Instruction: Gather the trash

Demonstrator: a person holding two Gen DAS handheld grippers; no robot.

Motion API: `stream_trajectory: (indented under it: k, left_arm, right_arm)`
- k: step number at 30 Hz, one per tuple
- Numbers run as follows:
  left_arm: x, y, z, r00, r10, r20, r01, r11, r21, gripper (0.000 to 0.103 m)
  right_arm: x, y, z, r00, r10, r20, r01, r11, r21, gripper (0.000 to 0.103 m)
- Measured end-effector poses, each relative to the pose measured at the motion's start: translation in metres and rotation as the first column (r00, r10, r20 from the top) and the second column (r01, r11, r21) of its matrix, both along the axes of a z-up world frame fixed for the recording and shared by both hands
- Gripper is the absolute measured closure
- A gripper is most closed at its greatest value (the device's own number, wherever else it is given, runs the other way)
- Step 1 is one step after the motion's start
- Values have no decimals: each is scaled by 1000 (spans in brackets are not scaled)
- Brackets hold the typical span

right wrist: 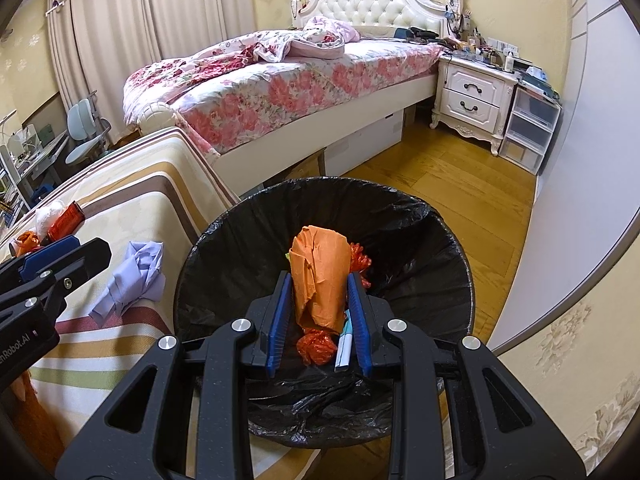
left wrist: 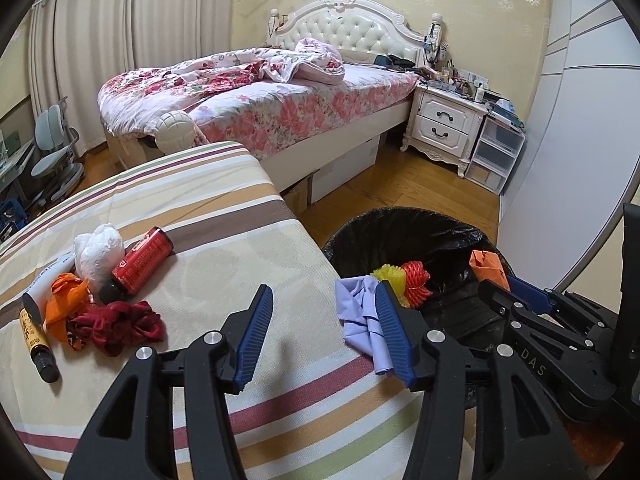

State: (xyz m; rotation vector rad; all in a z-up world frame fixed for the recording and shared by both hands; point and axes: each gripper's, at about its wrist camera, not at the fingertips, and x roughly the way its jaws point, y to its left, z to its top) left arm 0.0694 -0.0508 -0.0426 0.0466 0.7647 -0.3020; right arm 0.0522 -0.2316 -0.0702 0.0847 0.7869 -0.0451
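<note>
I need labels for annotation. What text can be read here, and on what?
"DAS": right hand-held gripper body.
"nRobot.AI", cut off at the frame edge: left hand-held gripper body.
White marker: dark print, too blurred.
Red can: pale print, too small.
Yellow-labelled tube: characters unreadable.

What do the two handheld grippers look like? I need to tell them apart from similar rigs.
Both the left gripper and the right gripper share one build: matte black plastic linkage arms with triangular cut-outs, round silver pivot bolts, and two long flat fingers faced with ribbed blue pads. Partial white lettering marks their bodies. No cables or sleeves show.
</note>
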Motion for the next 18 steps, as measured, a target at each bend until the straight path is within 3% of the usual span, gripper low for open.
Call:
stream_trajectory:
  k: [18]
  left_arm:
    - [1, -26, -7, 997, -70, -37, 73, 994, 84, 50]
  right_arm:
    - [-1, -8, -3, 1000, -11, -8, 11, 1000, 14, 75]
